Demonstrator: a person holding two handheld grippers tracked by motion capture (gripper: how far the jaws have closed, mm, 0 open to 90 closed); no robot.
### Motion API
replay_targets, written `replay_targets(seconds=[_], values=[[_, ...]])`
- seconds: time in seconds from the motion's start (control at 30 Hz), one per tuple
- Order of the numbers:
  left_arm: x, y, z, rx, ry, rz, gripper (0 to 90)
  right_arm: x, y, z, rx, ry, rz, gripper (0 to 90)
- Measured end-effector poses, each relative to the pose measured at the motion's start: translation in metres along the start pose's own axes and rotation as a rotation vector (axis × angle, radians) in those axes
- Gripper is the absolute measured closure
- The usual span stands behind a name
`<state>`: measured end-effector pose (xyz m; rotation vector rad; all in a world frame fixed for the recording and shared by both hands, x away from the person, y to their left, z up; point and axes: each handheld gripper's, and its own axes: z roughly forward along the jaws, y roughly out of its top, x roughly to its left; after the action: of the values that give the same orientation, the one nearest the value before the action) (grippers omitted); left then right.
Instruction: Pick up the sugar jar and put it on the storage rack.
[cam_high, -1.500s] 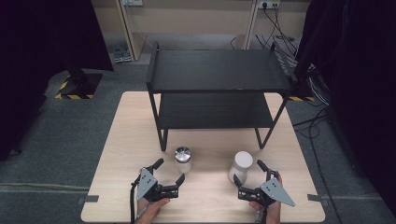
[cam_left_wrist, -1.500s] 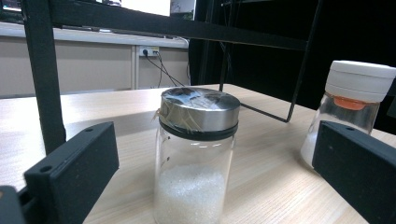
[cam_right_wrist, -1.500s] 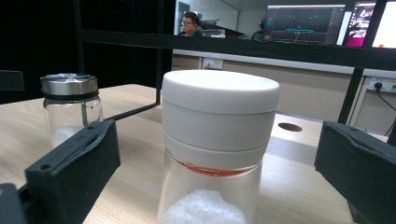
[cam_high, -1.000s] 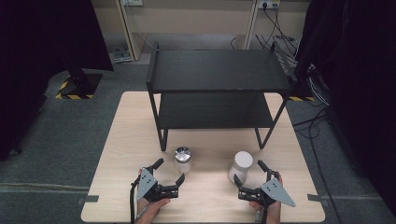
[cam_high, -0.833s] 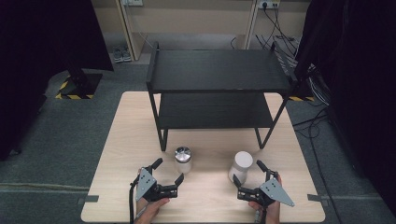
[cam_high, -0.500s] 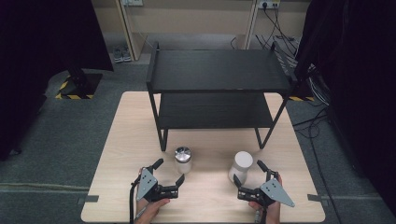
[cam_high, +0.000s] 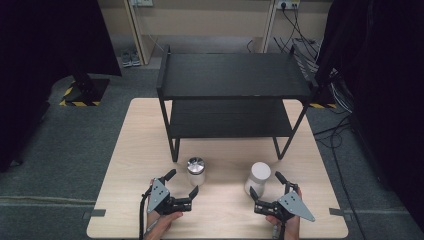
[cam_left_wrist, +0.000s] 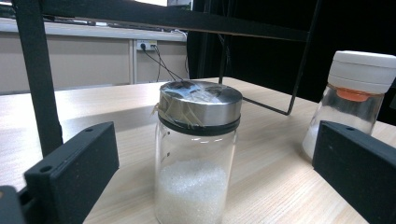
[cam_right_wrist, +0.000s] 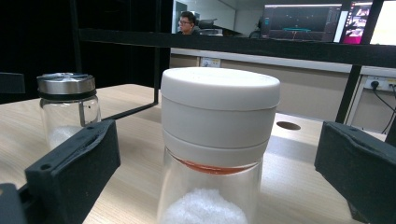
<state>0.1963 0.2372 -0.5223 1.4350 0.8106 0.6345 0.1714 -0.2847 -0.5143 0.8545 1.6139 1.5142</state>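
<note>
A glass jar with a steel lid (cam_high: 196, 171) (cam_left_wrist: 197, 154) (cam_right_wrist: 67, 109) holds white grains and stands on the wooden table (cam_high: 135, 150). My left gripper (cam_high: 181, 183) (cam_left_wrist: 210, 186) is open, its jaws reaching either side of this jar without touching it. To the right stands a glass jar with a white cap (cam_high: 258, 177) (cam_right_wrist: 215, 149) (cam_left_wrist: 352, 95), also part filled with white grains. My right gripper (cam_high: 267, 185) (cam_right_wrist: 219, 186) is open around that jar, with clear gaps on both sides.
A black two-tier metal shelf (cam_high: 235, 75) stands at the back half of the table, its front legs (cam_high: 174, 147) just behind the jars. A person's hands (cam_high: 160, 227) hold the grippers at the near edge. Grey carpet surrounds the table.
</note>
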Motion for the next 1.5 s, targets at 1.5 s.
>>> replay_targets(seconds=[1.5], values=[[-0.002, 0.007, 0.032, 0.047, 0.027, 0.064, 2.9, -0.001, -0.001, 0.001, 0.002, -0.003, 0.01, 0.4]])
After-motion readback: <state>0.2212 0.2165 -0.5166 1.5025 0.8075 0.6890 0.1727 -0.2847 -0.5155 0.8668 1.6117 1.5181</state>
